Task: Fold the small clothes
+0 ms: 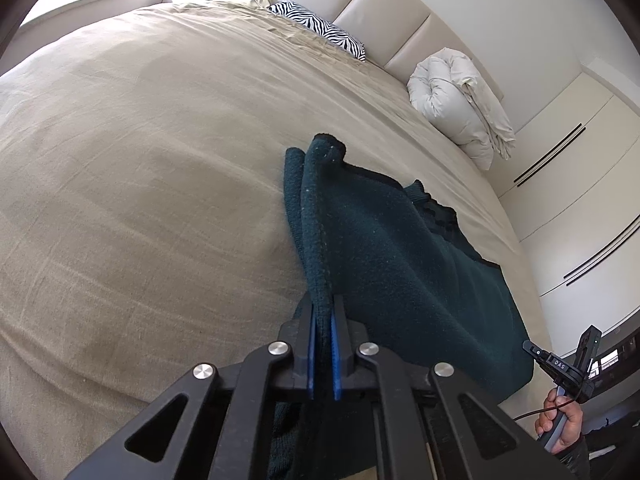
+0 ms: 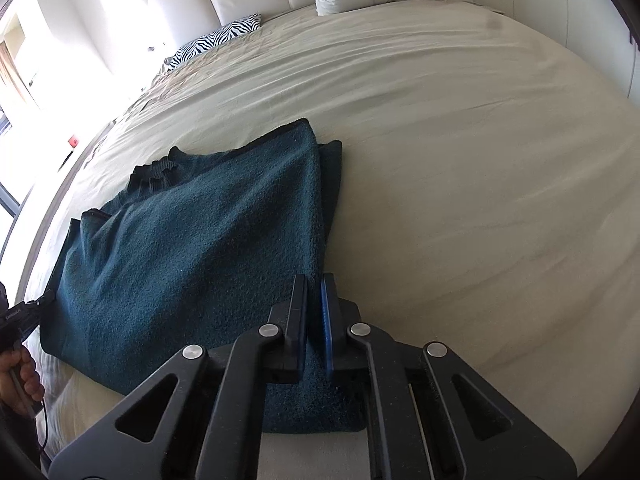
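Note:
A dark teal knit garment (image 1: 400,248) lies on the beige bed (image 1: 140,180), with a black ribbed trim along its far side. My left gripper (image 1: 322,312) is shut on the garment's left edge, which rises as a raised fold between the blue pads. In the right wrist view the same teal garment (image 2: 192,248) spreads to the left. There my right gripper (image 2: 314,292) is shut on its right edge, with cloth pinched between the pads. Each view also shows the other gripper at the picture's side, held by a hand (image 1: 560,420).
A zebra-print pillow (image 1: 320,28) and a rolled white duvet (image 1: 456,100) lie at the padded headboard. White wardrobe doors (image 1: 580,200) stand beyond the bed's right side. A bright window sits at the left of the right wrist view. Broad beige sheet (image 2: 460,160) surrounds the garment.

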### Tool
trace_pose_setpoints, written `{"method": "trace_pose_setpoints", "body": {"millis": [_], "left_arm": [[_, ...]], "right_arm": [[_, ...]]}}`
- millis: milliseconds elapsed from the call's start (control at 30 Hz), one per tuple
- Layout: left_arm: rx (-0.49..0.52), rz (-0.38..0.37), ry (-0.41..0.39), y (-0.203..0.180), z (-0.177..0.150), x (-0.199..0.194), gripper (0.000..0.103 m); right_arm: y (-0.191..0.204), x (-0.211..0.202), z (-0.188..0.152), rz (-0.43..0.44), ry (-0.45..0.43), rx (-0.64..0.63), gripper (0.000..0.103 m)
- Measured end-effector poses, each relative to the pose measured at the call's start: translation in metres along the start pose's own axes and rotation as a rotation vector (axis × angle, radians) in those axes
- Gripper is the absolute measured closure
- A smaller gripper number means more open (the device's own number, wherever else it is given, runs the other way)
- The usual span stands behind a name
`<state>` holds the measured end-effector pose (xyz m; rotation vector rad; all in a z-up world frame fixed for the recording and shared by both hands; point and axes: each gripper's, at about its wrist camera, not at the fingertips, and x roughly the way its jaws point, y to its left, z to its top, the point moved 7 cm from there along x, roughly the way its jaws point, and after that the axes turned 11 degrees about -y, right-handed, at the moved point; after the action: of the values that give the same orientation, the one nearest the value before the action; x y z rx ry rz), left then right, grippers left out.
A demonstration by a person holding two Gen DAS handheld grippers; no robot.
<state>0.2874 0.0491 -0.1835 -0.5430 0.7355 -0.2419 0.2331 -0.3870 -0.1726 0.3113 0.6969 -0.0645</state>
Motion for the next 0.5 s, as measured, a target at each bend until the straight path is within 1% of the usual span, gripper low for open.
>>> {"method": "trace_pose_setpoints", "body": {"millis": [100, 233, 333, 400, 500], "left_arm": [[-0.035, -0.001, 0.008, 0.01, -0.005, 0.0, 0.096], [-0.087, -0.016, 0.008, 0.02, -0.01, 0.001, 0.096], [-0.079, -0.016, 0.005, 0.021, -0.01, 0.0, 0.096], [-0.082, -0.018, 0.003, 0.022, -0.011, 0.0, 0.096], [-0.092, -0.019, -0.003, 0.024, -0.014, -0.004, 0.096]], "right_arm": [[-0.008, -0.007, 0.0, 0.002, -0.014, 0.046, 0.098], [-0.023, -0.001, -0.012, 0.009, 0.009, 0.13, 0.098], [-0.031, 0.002, -0.017, 0.032, 0.008, 0.201, 0.098], [-0.031, 0.001, -0.016, 0.037, -0.005, 0.203, 0.098], [-0.036, 0.005, -0.019, 0.045, 0.007, 0.241, 0.098]]}}
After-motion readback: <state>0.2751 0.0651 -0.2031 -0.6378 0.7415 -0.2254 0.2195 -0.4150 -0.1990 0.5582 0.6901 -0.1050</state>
